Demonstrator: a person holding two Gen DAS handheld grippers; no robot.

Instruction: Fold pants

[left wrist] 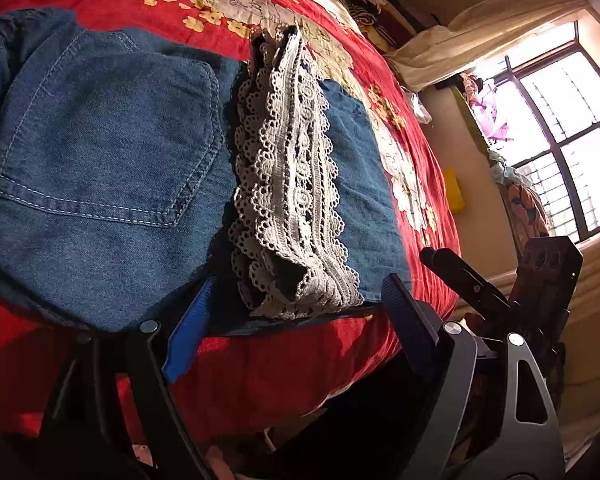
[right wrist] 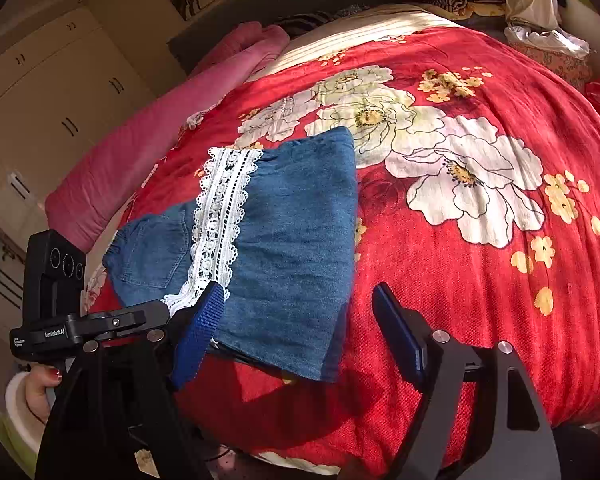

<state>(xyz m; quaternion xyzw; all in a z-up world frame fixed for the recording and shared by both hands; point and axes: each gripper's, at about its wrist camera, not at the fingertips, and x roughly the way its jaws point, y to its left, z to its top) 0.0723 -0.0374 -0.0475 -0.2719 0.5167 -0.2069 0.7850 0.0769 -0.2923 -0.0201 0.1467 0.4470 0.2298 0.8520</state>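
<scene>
Blue denim pants with a white lace band lie folded on the red flowered bedspread. In the left wrist view my left gripper stands open at the near edge of the cloth, its blue-padded fingers on either side of the lace band's end. The right wrist view shows the pants with the lace band to their left. My right gripper is open around the near denim edge, and the pads do not press on it.
The right gripper's body shows at the right of the left wrist view, the left gripper's at the left of the right wrist view, held by a hand. A pink quilt lies along the bed's far left. A window stands at right.
</scene>
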